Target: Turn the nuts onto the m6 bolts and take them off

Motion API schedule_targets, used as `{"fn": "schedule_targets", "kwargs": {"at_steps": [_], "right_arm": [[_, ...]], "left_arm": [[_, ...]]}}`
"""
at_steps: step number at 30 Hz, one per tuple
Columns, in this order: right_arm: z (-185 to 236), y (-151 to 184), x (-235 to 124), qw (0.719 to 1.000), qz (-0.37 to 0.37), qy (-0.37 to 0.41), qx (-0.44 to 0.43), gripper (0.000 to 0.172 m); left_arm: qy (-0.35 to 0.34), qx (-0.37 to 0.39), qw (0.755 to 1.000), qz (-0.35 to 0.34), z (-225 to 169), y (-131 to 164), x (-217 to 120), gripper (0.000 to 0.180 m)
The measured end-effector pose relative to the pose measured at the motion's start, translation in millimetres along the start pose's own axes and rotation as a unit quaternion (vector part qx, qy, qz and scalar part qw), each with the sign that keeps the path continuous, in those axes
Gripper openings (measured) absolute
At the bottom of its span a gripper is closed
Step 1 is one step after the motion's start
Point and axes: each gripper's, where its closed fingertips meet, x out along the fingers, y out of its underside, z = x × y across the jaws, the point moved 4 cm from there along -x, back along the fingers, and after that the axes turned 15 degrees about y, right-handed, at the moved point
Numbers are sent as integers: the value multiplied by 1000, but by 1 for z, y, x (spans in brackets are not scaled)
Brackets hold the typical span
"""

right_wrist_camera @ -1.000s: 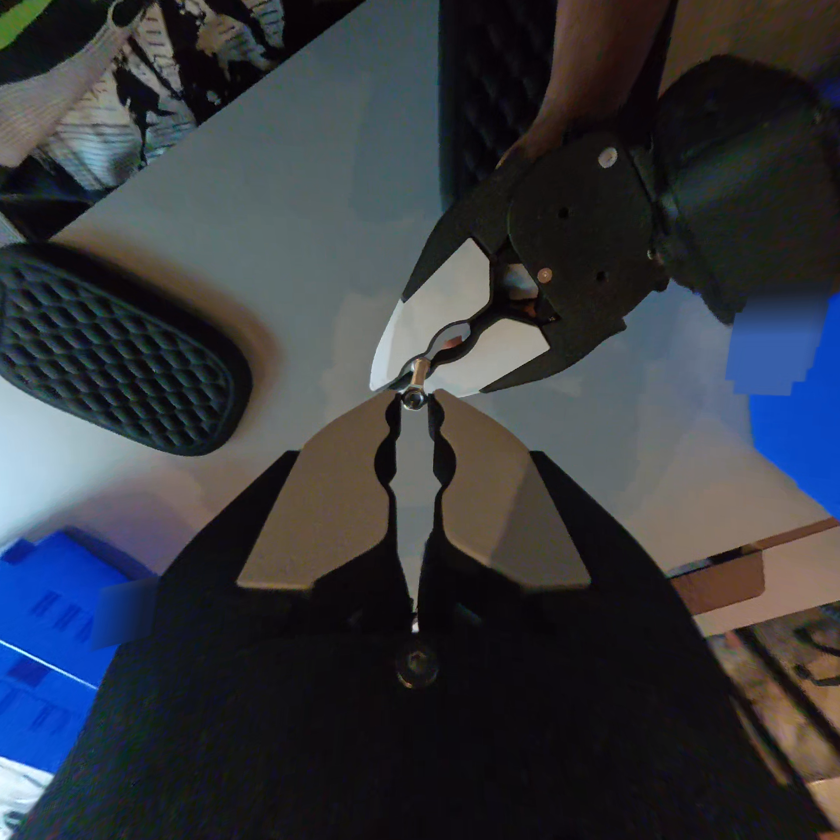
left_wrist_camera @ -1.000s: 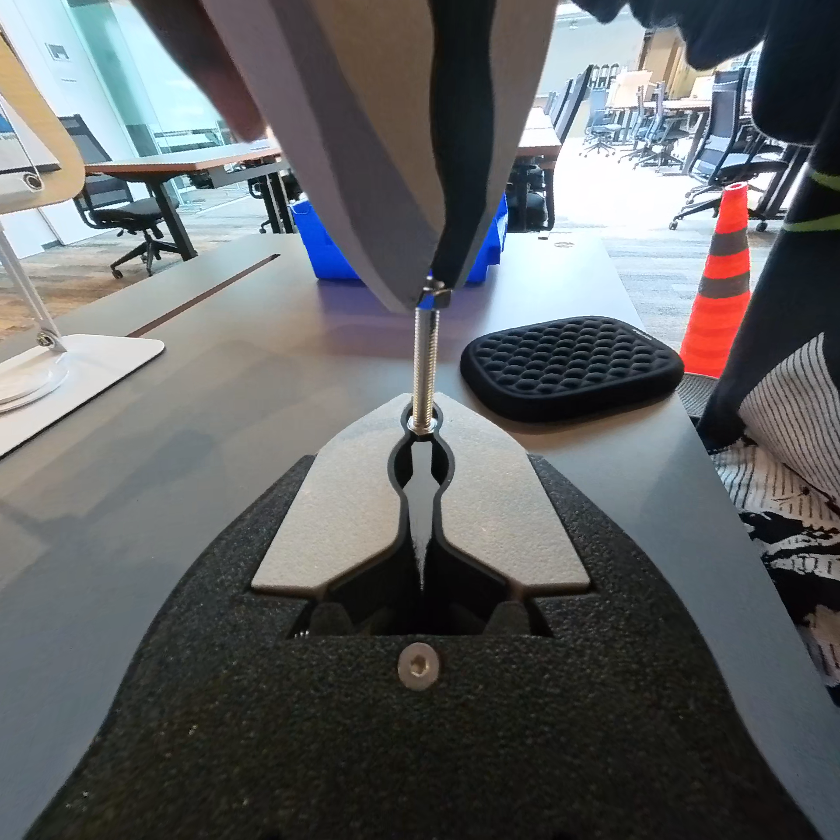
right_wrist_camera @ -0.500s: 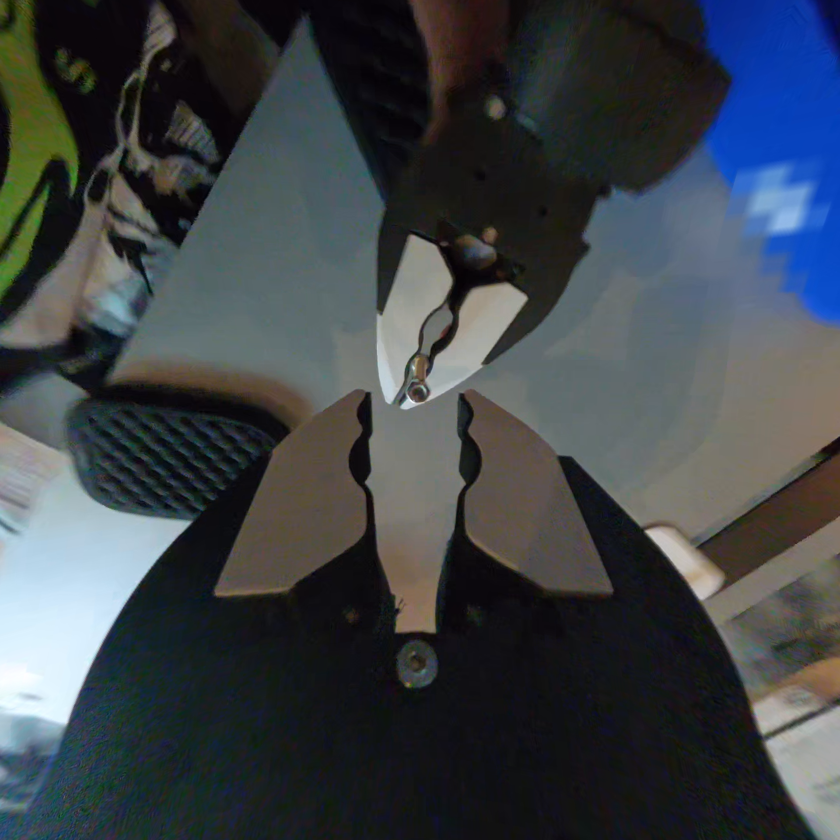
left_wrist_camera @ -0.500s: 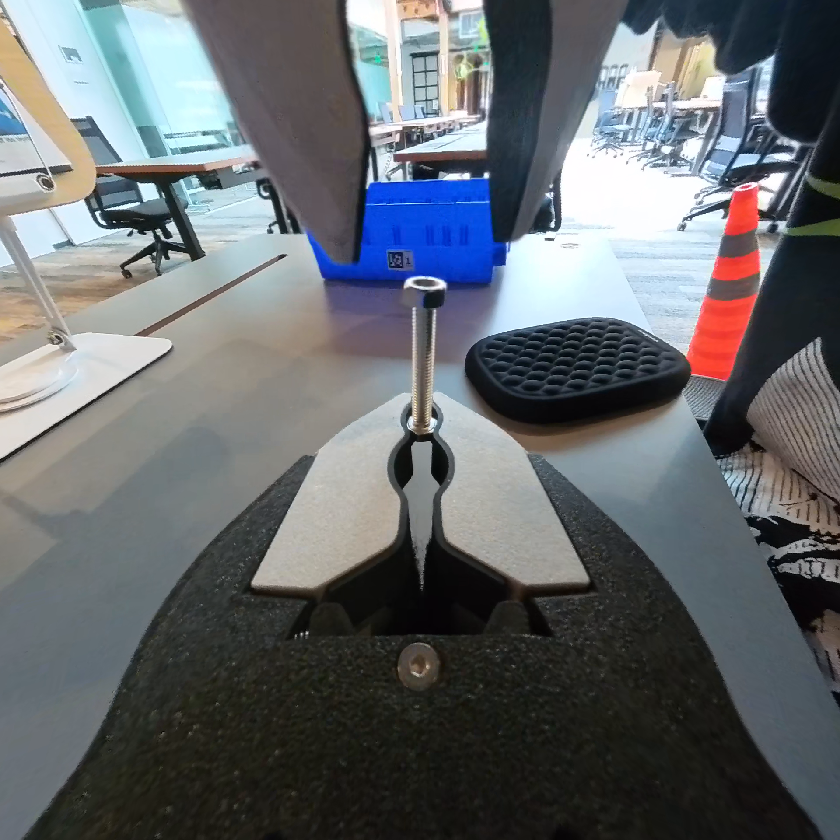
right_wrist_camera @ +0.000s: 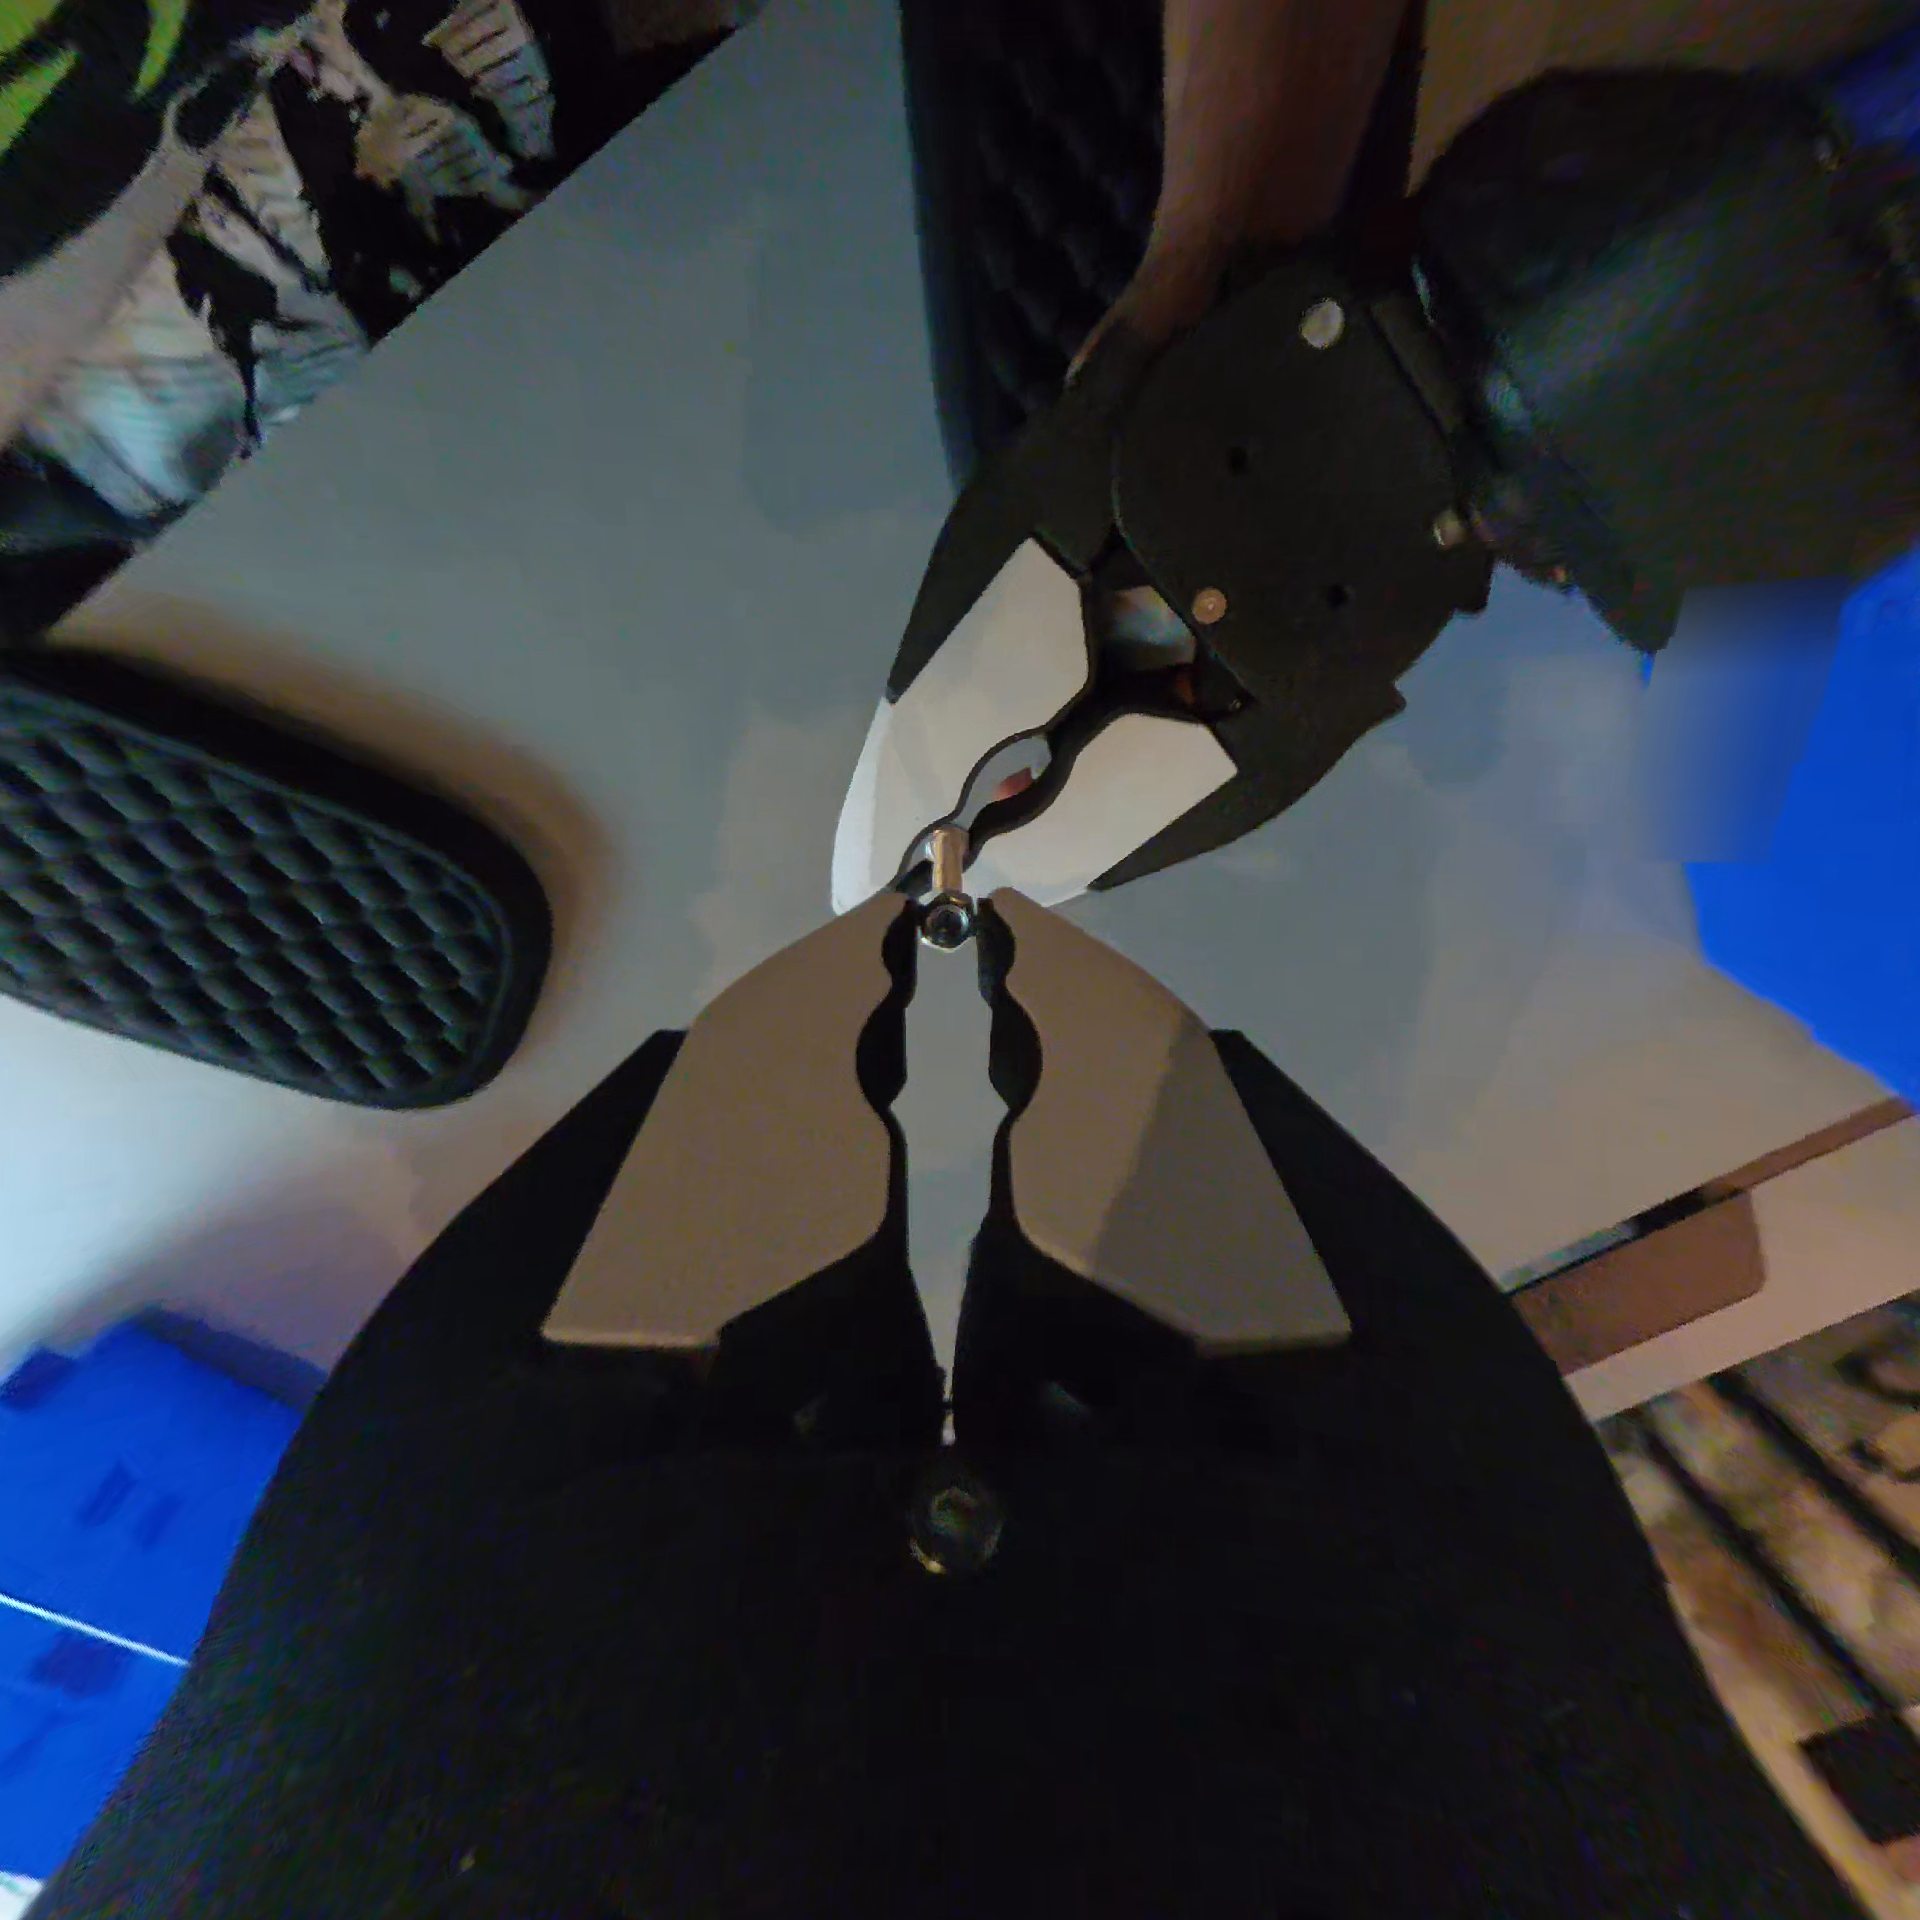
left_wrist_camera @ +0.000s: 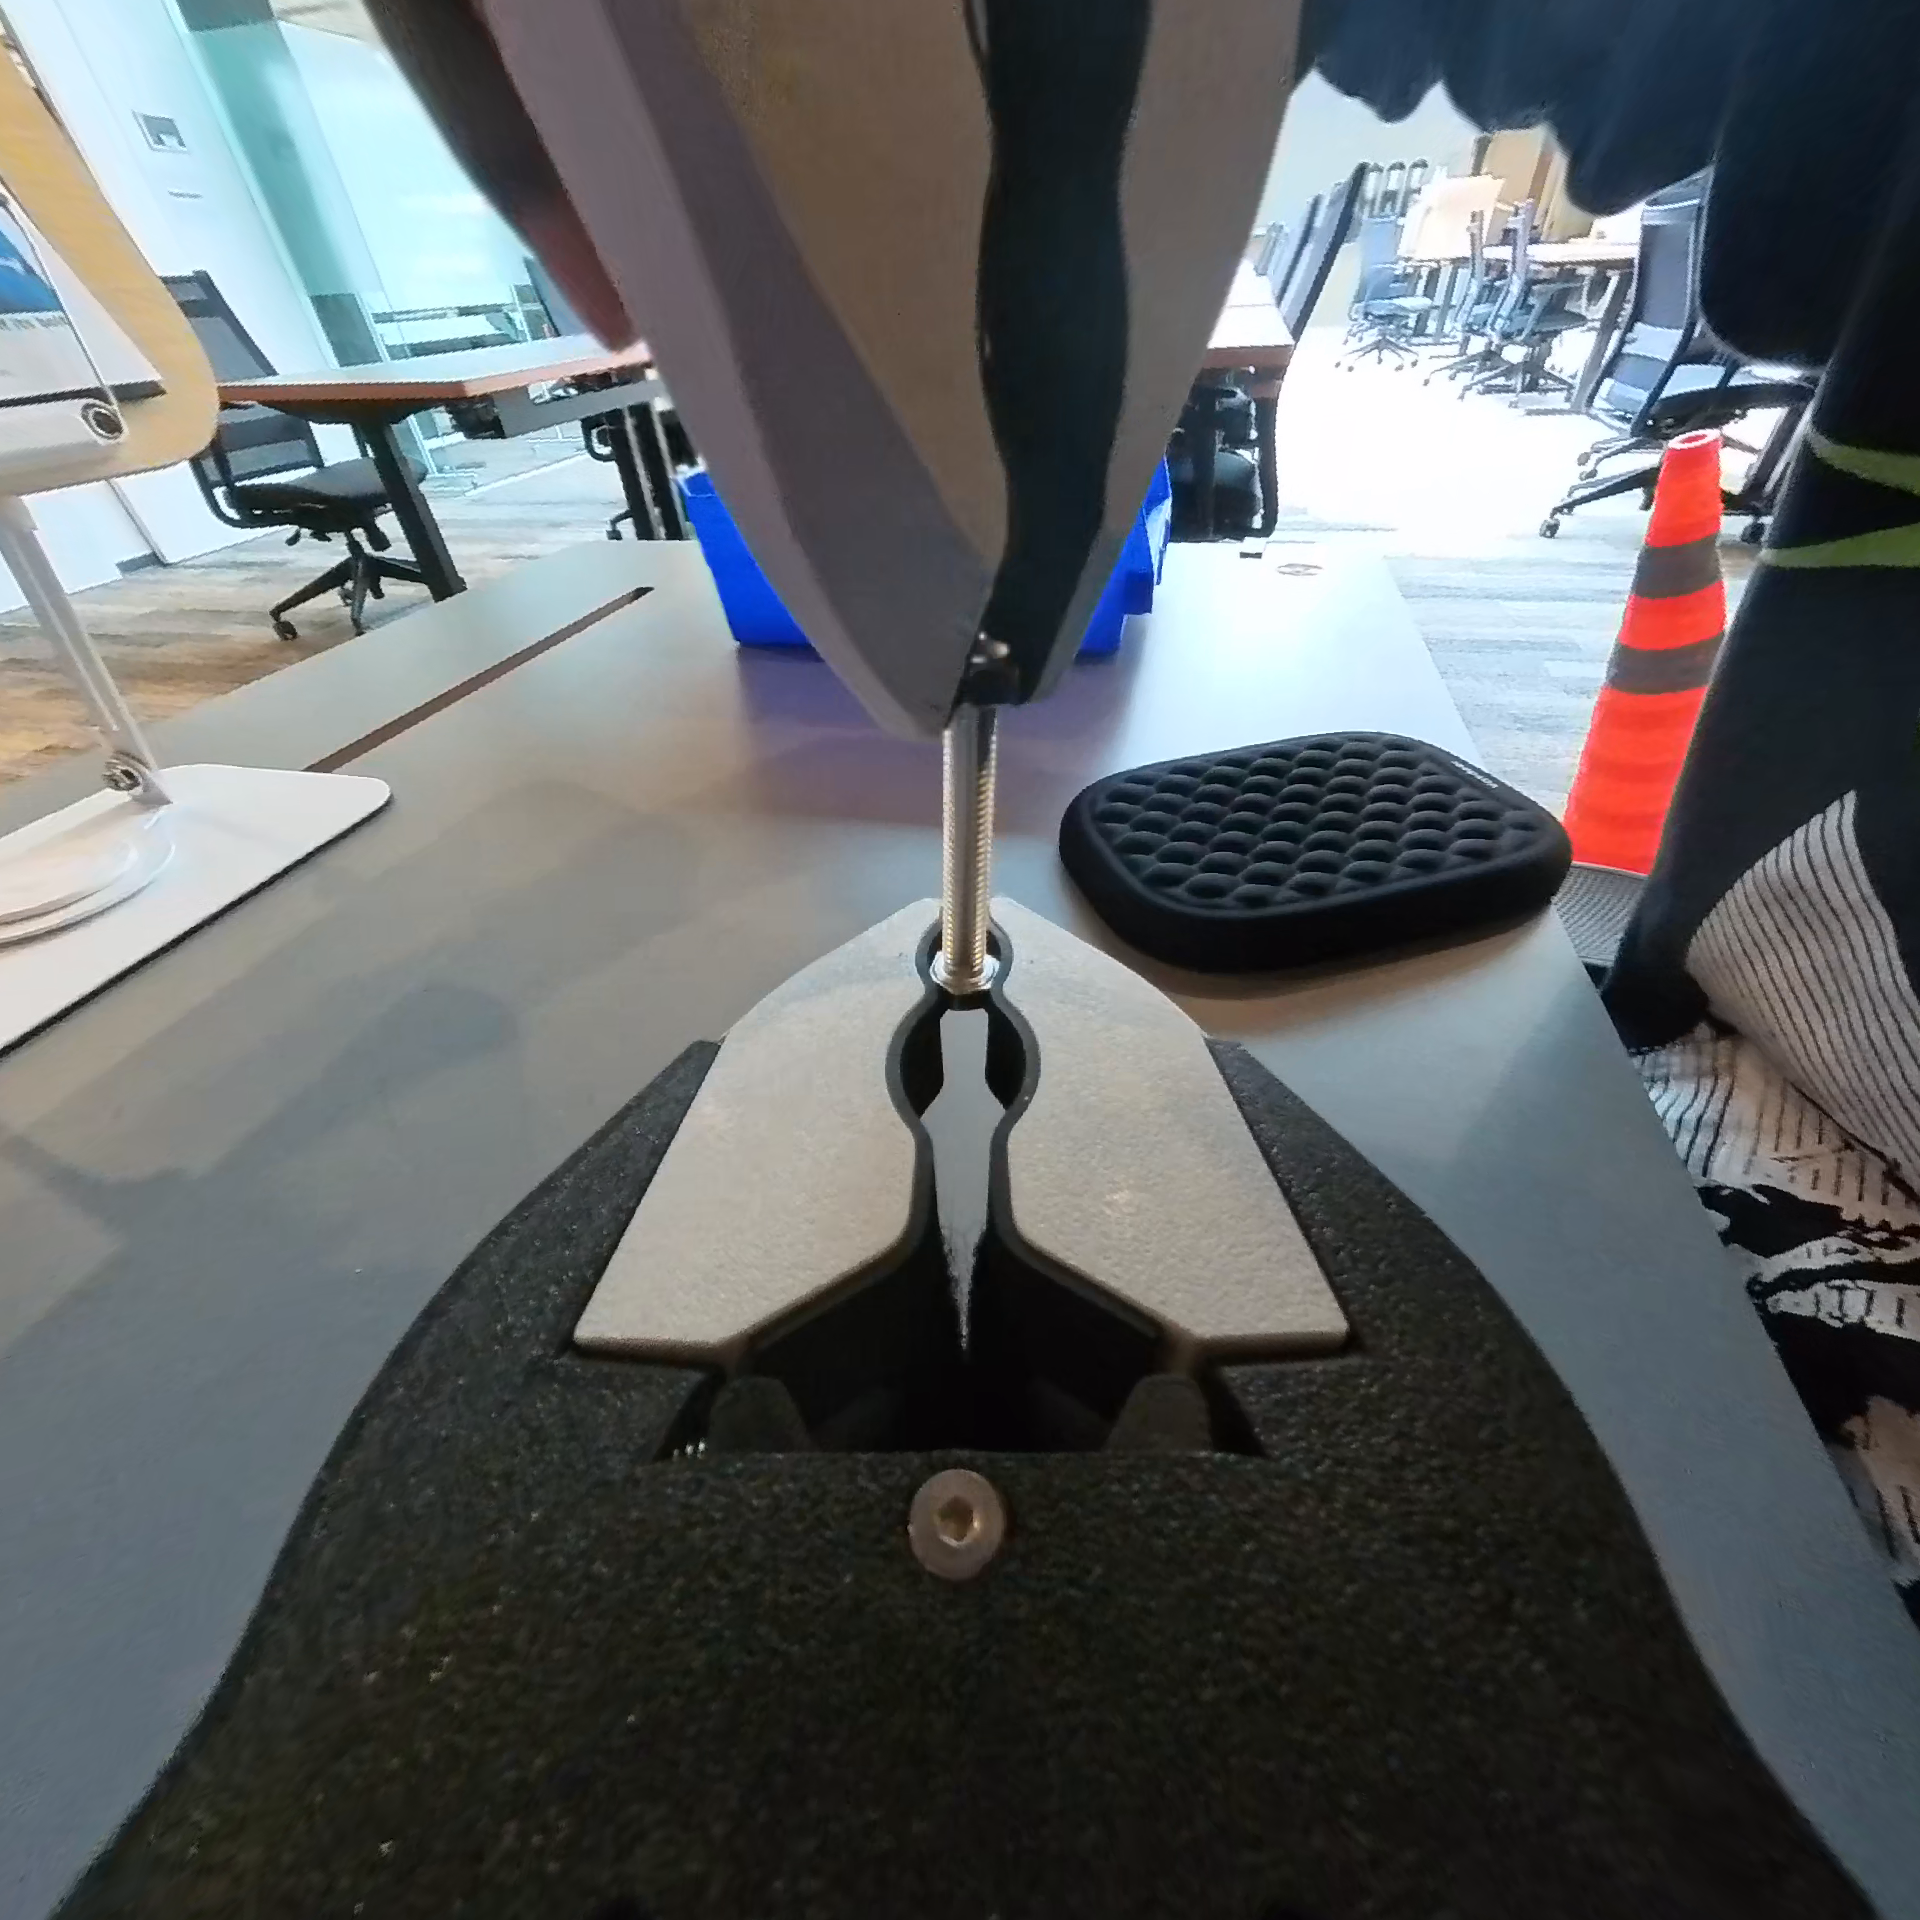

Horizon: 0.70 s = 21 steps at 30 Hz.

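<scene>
A silver M6 bolt (left_wrist_camera: 966, 831) stands upright over the grey table (left_wrist_camera: 416, 1039). My left gripper (left_wrist_camera: 966, 940) is shut, with a nut (left_wrist_camera: 966, 968) on the bolt's lower thread seated in the round notch at its fingertips. My right gripper (left_wrist_camera: 982, 691) comes down from above and is shut on the bolt's head. In the right wrist view the head (right_wrist_camera: 943, 923) sits pinched between my right gripper's (right_wrist_camera: 945, 914) tips. The left gripper (right_wrist_camera: 914, 862) lies just beyond it, closed around the bolt's shaft (right_wrist_camera: 948, 854).
A black honeycomb pad (left_wrist_camera: 1314, 842) lies on the table to the right of the bolt. A blue bin (left_wrist_camera: 1127, 592) stands behind it. A white stand base (left_wrist_camera: 187, 842) is at the left. An orange cone (left_wrist_camera: 1662, 665) and a person's clothing (left_wrist_camera: 1818, 987) are at the right edge. The left gripper's tips are roughly 6 cm from the right gripper's.
The right gripper let go of the bolt head, opened wide above it and swung round. It has now come down and shut on the head again. The left gripper stayed shut and still.
</scene>
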Motion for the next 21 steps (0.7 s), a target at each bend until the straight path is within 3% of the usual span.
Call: {"fn": "schedule_targets", "kwargs": {"at_steps": [6,9,11,13,15,17,20,21], "right_arm": [[4,1,1,974,66,4,219,11],[4,2,2,959,71,17,275,11],[3,2,1,955,60,32,289,14],[0,3,-4,948,27,59,312,32],[-2,0,-12,928,-59,104,352,42],[0,0,-20,883,-174,166,403,59],[11,13,-24,765,-349,284,462,62],[16,20,-24,722,-394,318,472,56]], "left_arm": [[-13,10,1000,7,0,1,1,2],[-12,8,1000,10,0,2,2,3],[-10,7,1000,5,0,1,1,2],[-8,8,1000,-3,0,-1,0,2],[-7,5,1000,-14,0,-3,-2,3],[-5,-3,1000,-31,2,-5,-5,2],[-8,-15,999,-47,5,-6,-9,3],[-9,-16,999,-49,5,-6,-9,3]]}}
